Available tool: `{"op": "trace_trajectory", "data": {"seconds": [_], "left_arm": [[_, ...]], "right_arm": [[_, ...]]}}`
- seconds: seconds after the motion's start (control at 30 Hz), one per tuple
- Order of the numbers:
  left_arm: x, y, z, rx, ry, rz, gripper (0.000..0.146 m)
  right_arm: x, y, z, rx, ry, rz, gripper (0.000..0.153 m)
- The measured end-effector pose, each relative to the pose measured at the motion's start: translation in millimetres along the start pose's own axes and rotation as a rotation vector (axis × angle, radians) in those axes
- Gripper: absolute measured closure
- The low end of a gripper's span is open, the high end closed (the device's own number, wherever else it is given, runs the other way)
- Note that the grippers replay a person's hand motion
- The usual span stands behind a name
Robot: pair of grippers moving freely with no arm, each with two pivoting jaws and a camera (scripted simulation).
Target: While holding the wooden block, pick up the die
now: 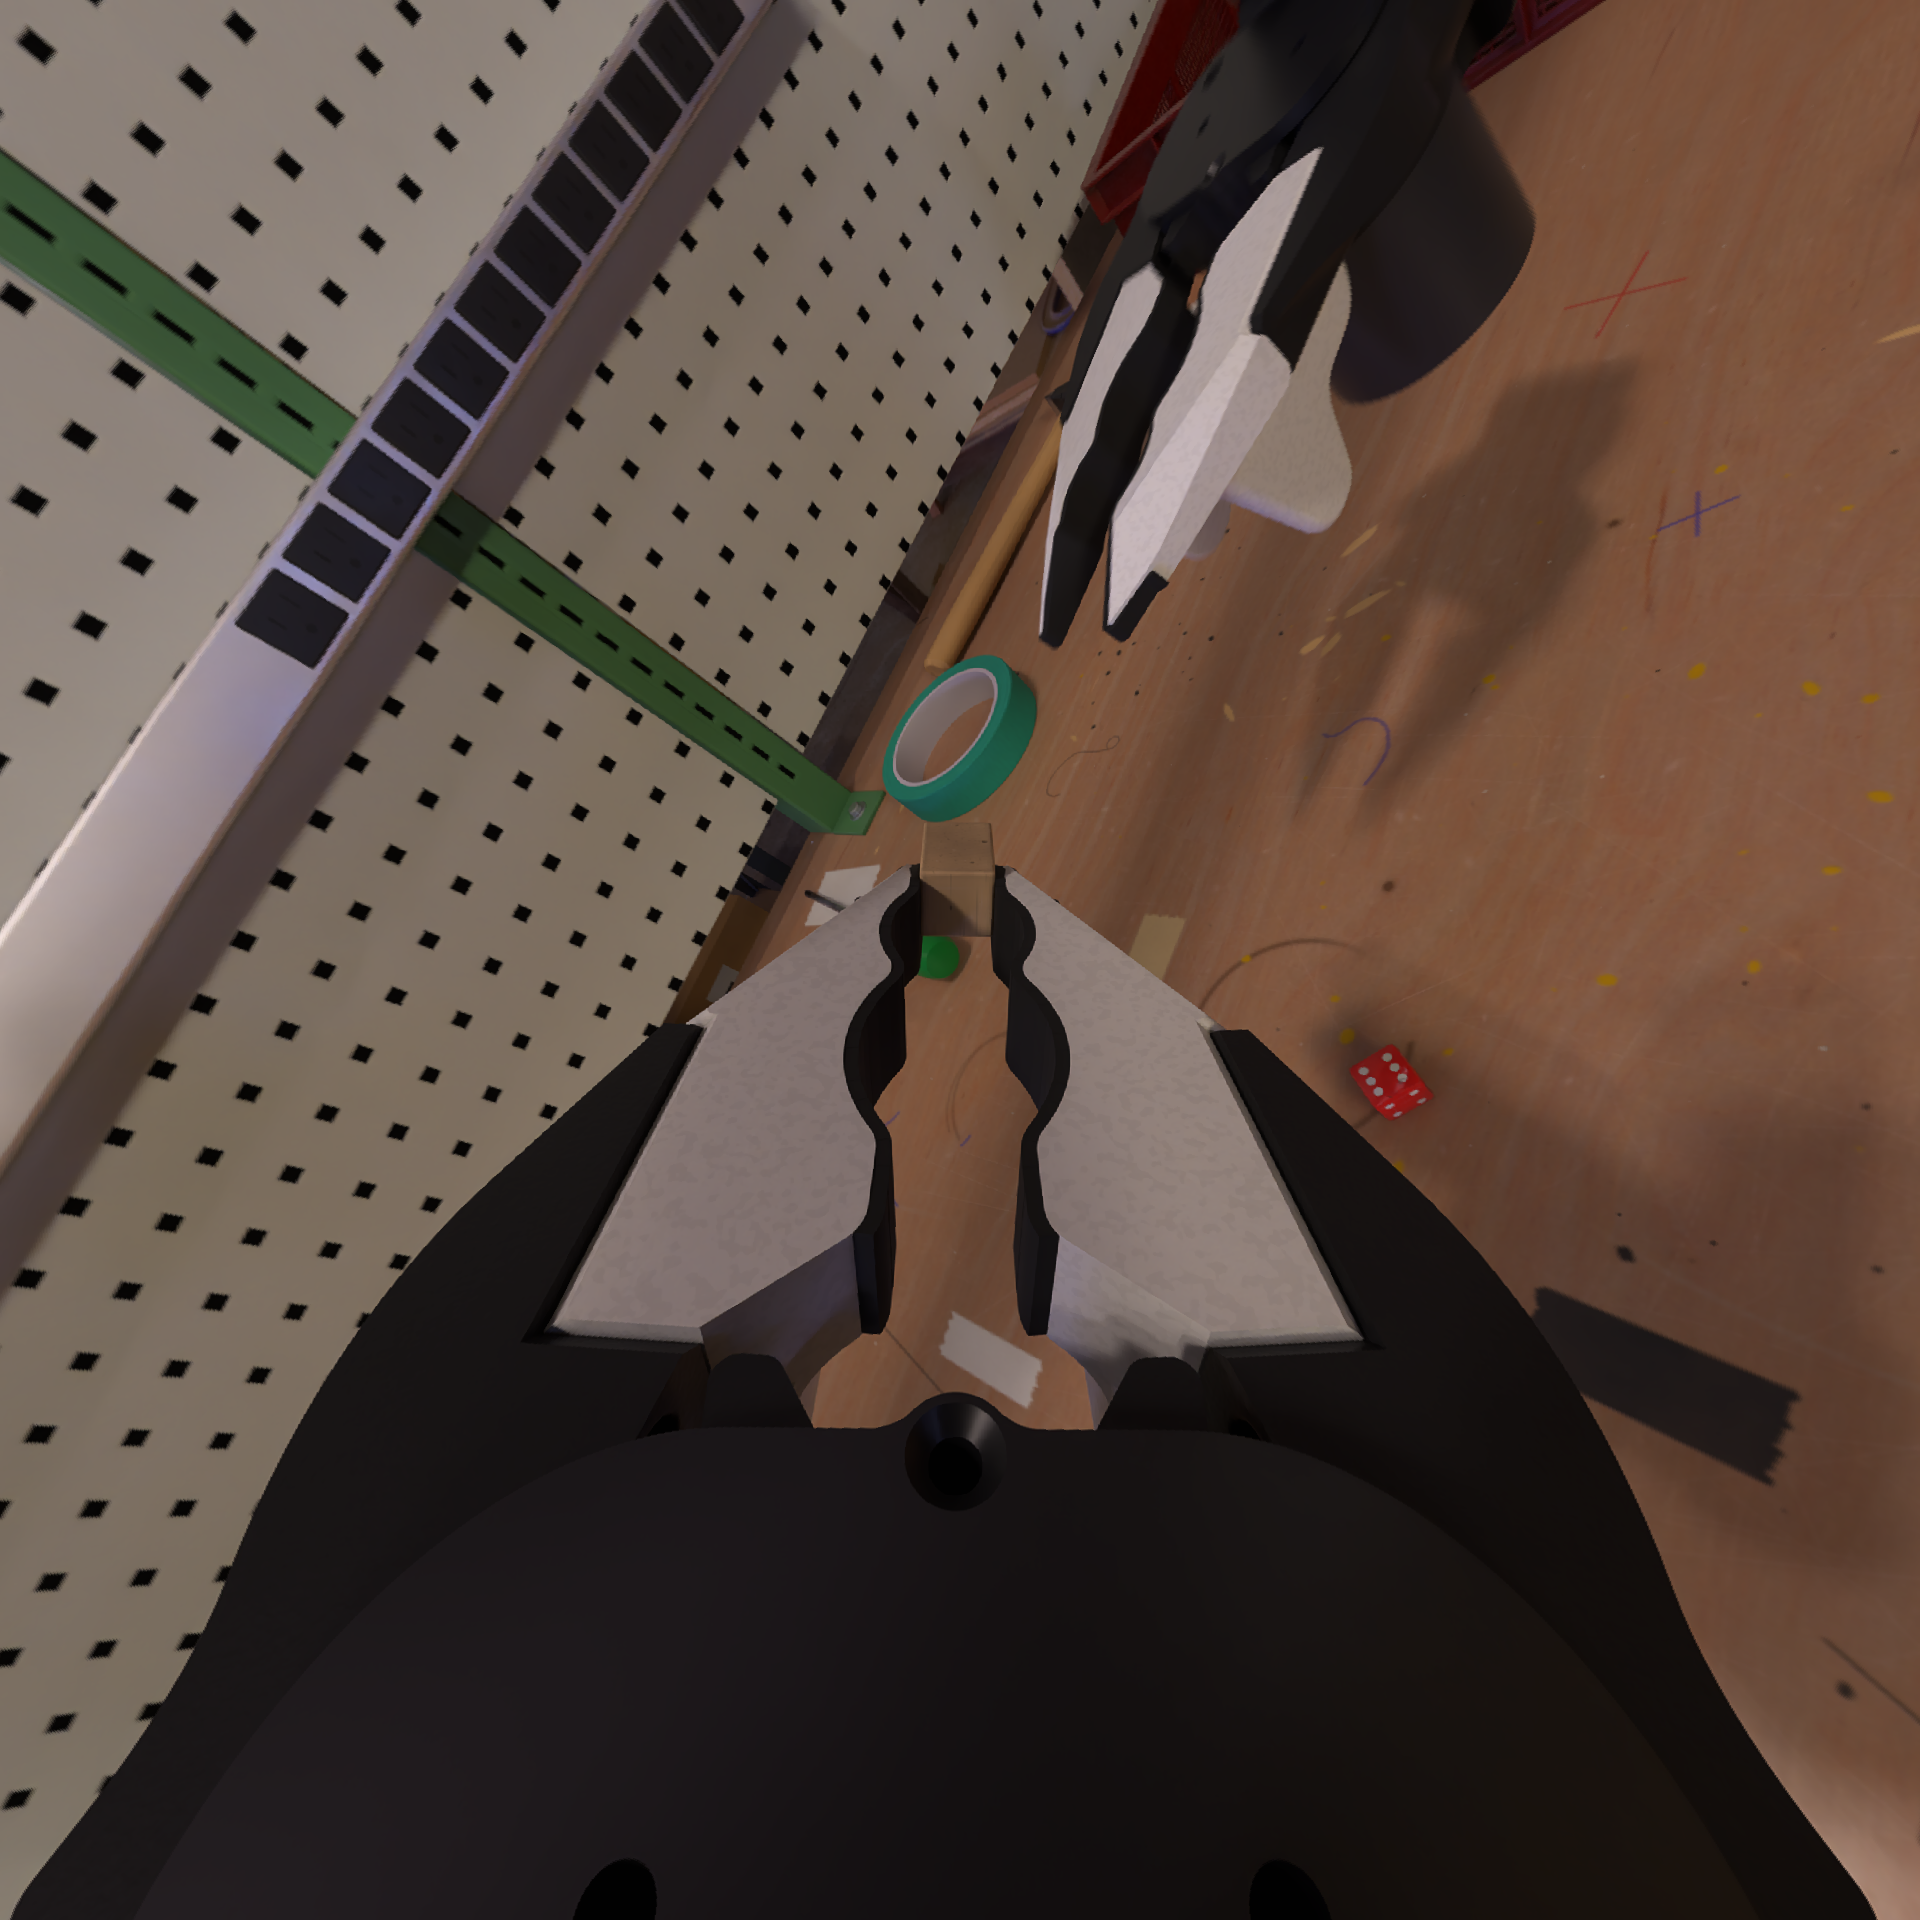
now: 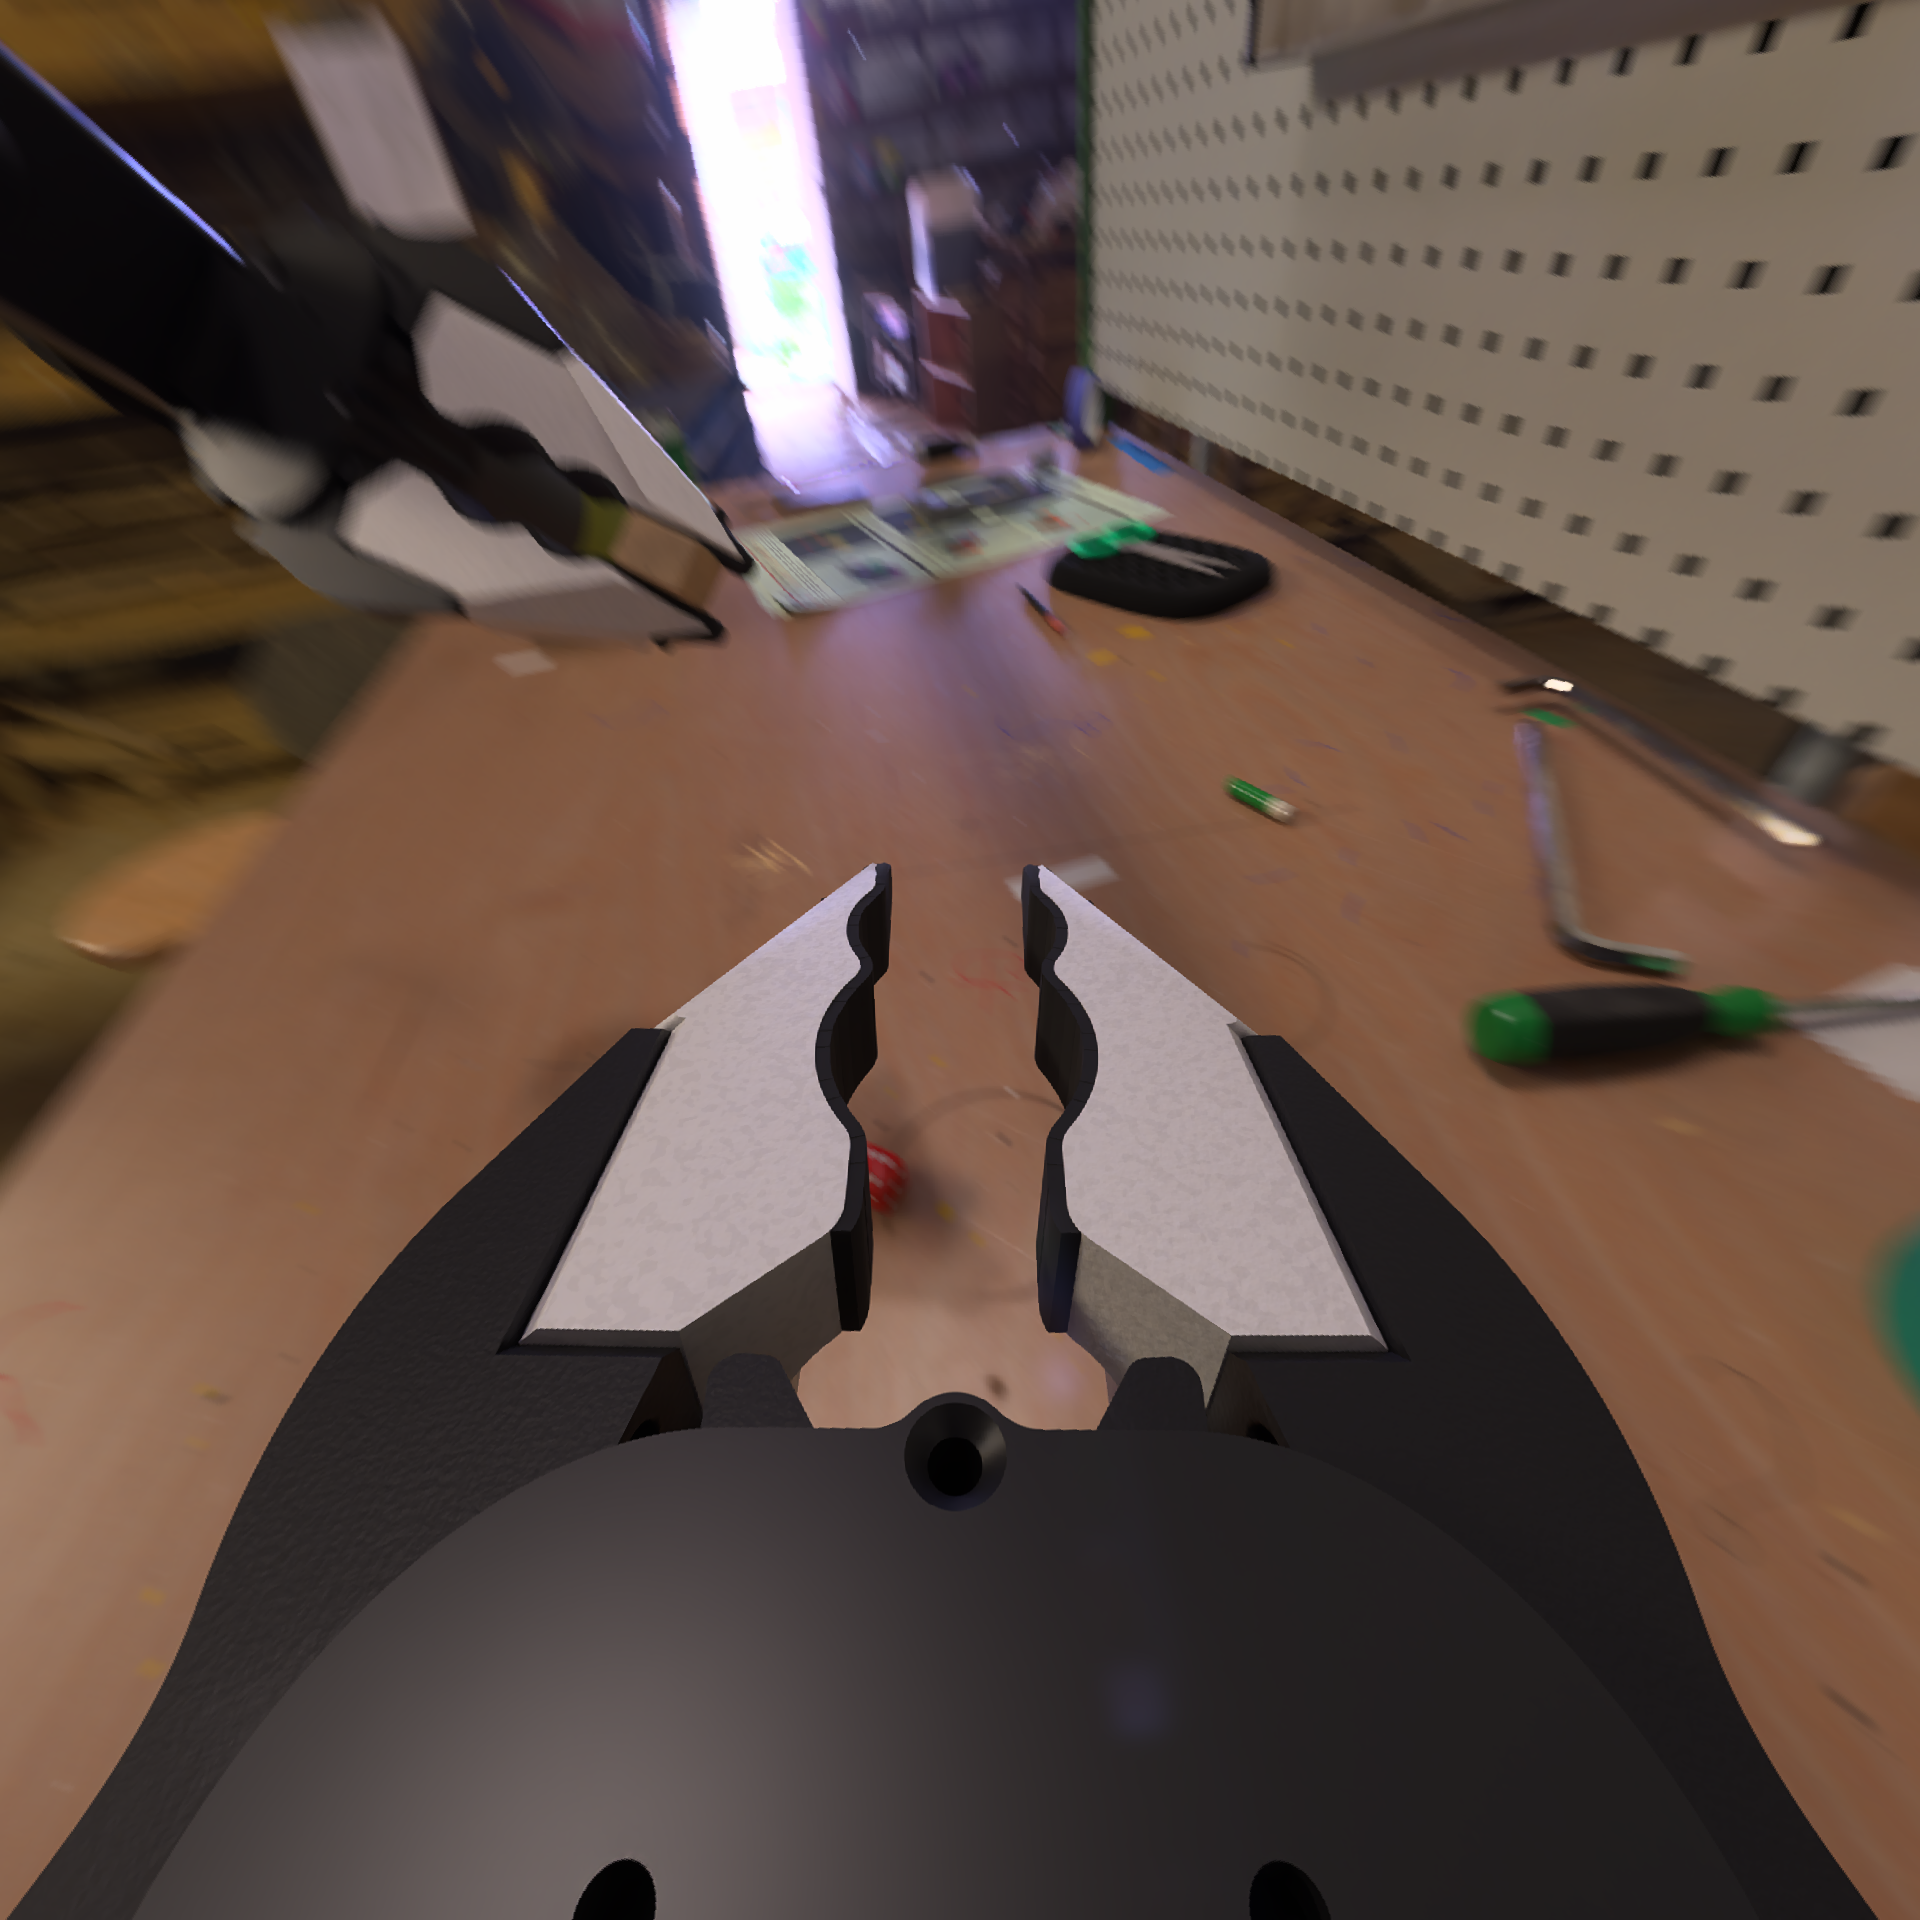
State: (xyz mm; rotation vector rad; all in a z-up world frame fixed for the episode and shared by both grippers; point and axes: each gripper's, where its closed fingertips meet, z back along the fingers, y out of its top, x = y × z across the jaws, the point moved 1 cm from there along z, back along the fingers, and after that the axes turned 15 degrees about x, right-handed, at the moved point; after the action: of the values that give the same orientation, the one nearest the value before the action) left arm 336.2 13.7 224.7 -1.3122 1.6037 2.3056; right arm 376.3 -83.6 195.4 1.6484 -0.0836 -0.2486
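My left gripper (image 1: 956,883) is shut on the wooden block (image 1: 956,873), a small tan cube held at its fingertips above the bench. It also shows in the right wrist view (image 2: 717,582) at upper left, with the block (image 2: 655,551) between its tips. The red die (image 1: 1390,1081) with white dots lies on the wooden bench, right of my left gripper. My right gripper (image 2: 956,883) is open and empty above the bench; the die (image 2: 885,1176) shows low between its fingers, partly hidden by the left finger. The right gripper also shows in the left wrist view (image 1: 1096,623).
A green tape roll (image 1: 958,740) lies near the pegboard wall (image 1: 416,727). A green-handled screwdriver (image 2: 1621,1023), a bent metal bar (image 2: 1558,852), a green battery (image 2: 1259,800), a black round pad (image 2: 1158,571) and a printed sheet (image 2: 935,530) lie on the bench (image 2: 623,831).
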Motion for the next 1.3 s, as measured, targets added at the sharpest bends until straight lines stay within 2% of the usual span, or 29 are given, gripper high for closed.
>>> {"op": "trace_trajectory", "data": {"seconds": [0.1, 0.17, 0.33, 0.43, 0.7, 0.83, 1.03, 1.13, 1.2, 1.3], "left_arm": [[2, -4, 4, -0.010, 0.007, 0.034, 0.134], [3, -6, 6, -0.020, 0.008, 0.034, 0.134], [8, -10, 10, -0.035, 0.009, 0.045, 0.134], [11, -14, 11, -0.048, 0.005, 0.050, 0.134], [20, -22, 14, -0.068, -0.001, 0.075, 0.134], [23, -24, 14, -0.073, -0.006, 0.084, 0.134], [26, -25, 16, -0.077, -0.012, 0.089, 0.134], [26, -24, 16, -0.076, -0.017, 0.088, 0.134], [26, -23, 17, -0.075, -0.019, 0.087, 0.134], [26, -22, 19, -0.072, -0.023, 0.086, 0.134]], "right_arm": [[11, -10, 17, -0.167, -0.115, 0.168, 0.128], [15, -23, 27, -0.278, -0.158, 0.207, 0.125], [15, -75, 39, -0.536, -0.192, 0.192, 0.107], [22, -112, 49, -0.695, -0.255, 0.191, 0.102], [31, -159, 60, -0.882, -0.361, 0.211, 0.106], [24, -168, 60, -0.869, -0.369, 0.093, 0.119], [-32, -166, 34, -0.754, -0.181, -0.167, 0.098], [-67, -148, 18, -0.643, 0.011, -0.252, 0.094], [-76, -134, 13, -0.571, 0.115, -0.245, 0.096], [-50, -136, 25, -0.670, 0.043, -0.048, 0.099]]}}
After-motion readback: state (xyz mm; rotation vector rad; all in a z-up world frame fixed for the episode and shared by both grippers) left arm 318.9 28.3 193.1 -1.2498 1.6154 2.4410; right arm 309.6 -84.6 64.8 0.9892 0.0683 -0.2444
